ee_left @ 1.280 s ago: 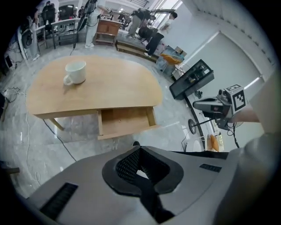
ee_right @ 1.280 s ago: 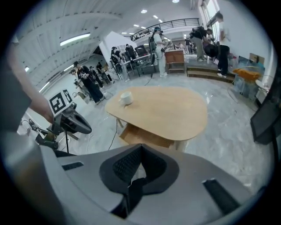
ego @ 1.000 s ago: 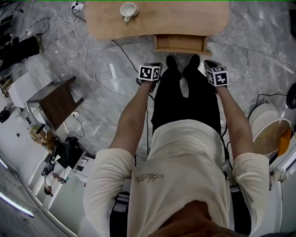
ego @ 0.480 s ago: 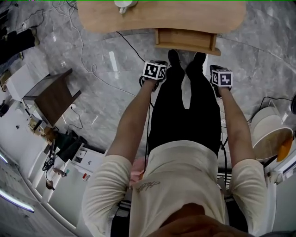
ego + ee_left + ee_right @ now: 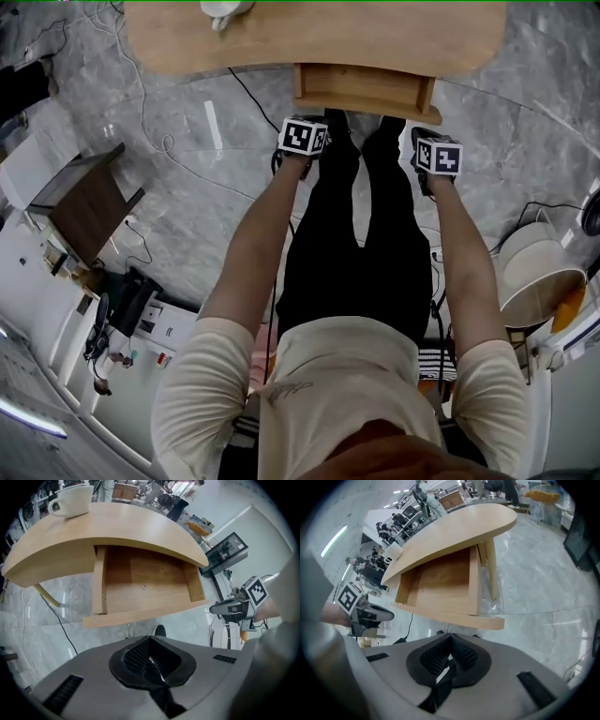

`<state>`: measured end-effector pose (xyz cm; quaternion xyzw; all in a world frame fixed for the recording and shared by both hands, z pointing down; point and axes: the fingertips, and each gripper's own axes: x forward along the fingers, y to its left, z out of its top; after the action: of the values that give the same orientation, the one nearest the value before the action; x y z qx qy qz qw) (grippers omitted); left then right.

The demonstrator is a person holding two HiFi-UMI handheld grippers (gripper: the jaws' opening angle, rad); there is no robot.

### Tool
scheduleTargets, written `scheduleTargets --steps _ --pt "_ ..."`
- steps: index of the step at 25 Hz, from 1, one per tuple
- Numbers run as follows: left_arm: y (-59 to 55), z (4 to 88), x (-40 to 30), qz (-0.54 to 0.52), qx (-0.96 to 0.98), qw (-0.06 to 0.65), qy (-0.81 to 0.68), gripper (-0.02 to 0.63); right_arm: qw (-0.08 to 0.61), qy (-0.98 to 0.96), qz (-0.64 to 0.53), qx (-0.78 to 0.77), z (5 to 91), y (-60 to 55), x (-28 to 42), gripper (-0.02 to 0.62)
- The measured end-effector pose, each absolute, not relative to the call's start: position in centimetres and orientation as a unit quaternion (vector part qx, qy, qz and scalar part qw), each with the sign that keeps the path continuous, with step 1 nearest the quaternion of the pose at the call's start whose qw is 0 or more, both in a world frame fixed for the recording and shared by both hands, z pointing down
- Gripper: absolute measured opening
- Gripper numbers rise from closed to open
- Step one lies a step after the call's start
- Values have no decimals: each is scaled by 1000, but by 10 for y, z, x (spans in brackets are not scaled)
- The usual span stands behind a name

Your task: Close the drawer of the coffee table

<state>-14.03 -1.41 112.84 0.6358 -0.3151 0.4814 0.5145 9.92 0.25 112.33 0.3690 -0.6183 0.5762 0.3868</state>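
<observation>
Floor (image 5: pixel 178 178): grey marble; it carries everything else, and a thin cable lies across it.
Coffee table (image 5: pixel 375 33): light wood with a rounded top, standing at the upper edge of the head view.
Person (image 5: pixel 356 281): stands facing the table, with both arms stretched forward and down.
Drawer (image 5: pixel 364 86): pulled out from under the table top toward the person, so its wooden inside shows in both gripper views.
Left gripper (image 5: pixel 151 644): jaws pressed together with nothing between them; it is near the left corner of the drawer front and does not touch it.
Right gripper (image 5: pixel 451 641): jaws also pressed together and holding nothing; it is near the right corner, apart from the wood.
Cup (image 5: pixel 72 501): white, upright on the table top, to the left of the drawer.
</observation>
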Motion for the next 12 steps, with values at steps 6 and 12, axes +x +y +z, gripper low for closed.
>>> scheduleTargets --steps 6,12 --pt "-26 1155 -151 492 637 506 -310 5 360 -614 597 370 1152 -10 78 -5" --pt "-33 1167 -164 493 635 498 -325 5 315 -608 618 385 1158 -19 65 -5"
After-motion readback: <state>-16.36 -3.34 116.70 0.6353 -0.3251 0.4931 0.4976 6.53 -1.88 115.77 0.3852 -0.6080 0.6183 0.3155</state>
